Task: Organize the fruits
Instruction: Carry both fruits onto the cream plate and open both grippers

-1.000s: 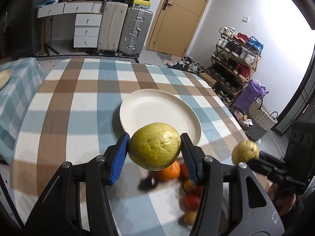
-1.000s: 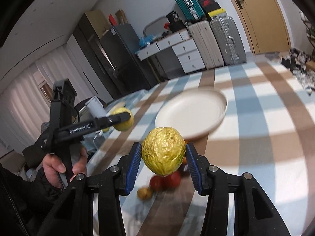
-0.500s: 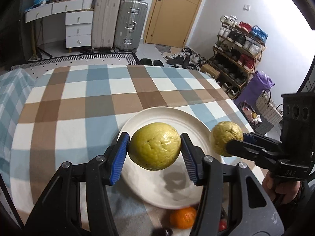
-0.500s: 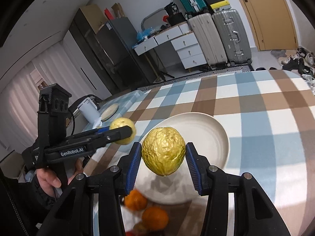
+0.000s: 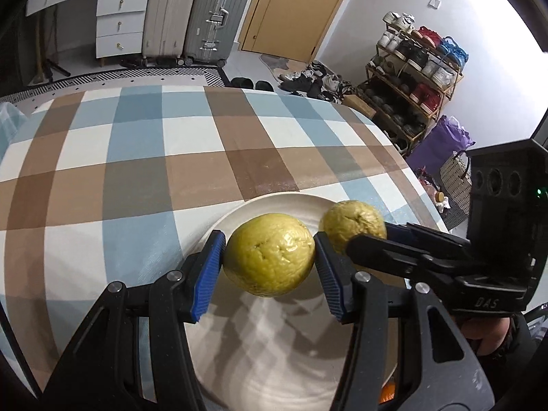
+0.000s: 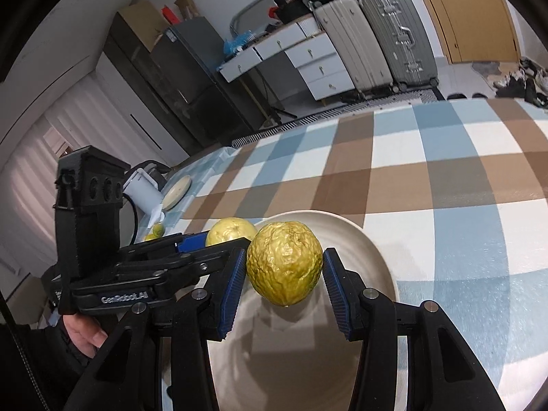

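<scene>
My black claws (image 5: 270, 267) wear blue pads (image 5: 209, 274); both fruits (image 5: 270, 254) yellow-green, plate (image 5: 274, 359) cream, desk (image 5: 137, 157) checked blue, brown, white.

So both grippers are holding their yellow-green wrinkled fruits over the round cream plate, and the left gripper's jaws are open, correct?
Not quite. The left gripper is shut on its yellow-green wrinkled fruit, as the left wrist view shows. The right gripper likewise clamps its fruit, both over the round cream plate.

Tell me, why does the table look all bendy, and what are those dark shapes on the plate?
Left wrist view: the fisheye lens curves the checked tablecloth; the dark shapes on the plate are shadows of the fingers. Right wrist view: same bending, and the wrinkly yellow fruit shows shiny glare.
</scene>
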Available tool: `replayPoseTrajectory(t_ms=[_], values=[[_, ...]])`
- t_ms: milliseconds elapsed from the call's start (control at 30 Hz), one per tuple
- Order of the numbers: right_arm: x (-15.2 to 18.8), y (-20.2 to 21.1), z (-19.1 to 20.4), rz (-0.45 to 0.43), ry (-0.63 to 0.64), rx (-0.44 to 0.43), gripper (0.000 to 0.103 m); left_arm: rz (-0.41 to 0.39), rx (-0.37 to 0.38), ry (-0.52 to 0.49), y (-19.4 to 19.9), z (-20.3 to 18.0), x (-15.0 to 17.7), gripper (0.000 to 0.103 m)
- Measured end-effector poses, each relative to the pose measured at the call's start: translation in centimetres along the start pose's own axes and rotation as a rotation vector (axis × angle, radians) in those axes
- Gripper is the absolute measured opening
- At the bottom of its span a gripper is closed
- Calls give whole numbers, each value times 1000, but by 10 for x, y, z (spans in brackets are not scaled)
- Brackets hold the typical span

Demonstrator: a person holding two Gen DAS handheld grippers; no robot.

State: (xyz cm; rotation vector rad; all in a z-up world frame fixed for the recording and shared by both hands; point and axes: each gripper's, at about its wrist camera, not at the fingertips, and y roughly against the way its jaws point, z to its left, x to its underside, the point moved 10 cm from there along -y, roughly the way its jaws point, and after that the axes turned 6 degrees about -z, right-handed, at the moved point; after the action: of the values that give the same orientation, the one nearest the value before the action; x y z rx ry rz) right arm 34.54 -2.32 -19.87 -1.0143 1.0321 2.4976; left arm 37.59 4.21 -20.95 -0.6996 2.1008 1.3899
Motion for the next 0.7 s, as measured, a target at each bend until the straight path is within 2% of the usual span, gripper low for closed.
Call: replayPoseTrajectory(t_ms=[267, 333, 367, 467, 600, 700], values=[[-5, -13, -12, -1, -51, 1, 47, -19, 29, 14, -5, 3, -5, 50], [-5, -14, -12, 2, -47, 4, 49, -42, 31, -1, -2, 0, -9, 55], [-6, -14, -11, -2, -41, 3, 51, -49, 27, -5, 0, -1, -10, 56], [-12, -8, -8, -34, -38, 4, 66, -62, 20, 9, 7, -1, -11, 58], [-19, 12, 0, -89, -14, 13, 76, -76, 9, 3, 24, -5, -11, 62], [-21, 30, 5, -122, -13, 16, 82, -100, -15, -8, 44, -10, -12, 69]])
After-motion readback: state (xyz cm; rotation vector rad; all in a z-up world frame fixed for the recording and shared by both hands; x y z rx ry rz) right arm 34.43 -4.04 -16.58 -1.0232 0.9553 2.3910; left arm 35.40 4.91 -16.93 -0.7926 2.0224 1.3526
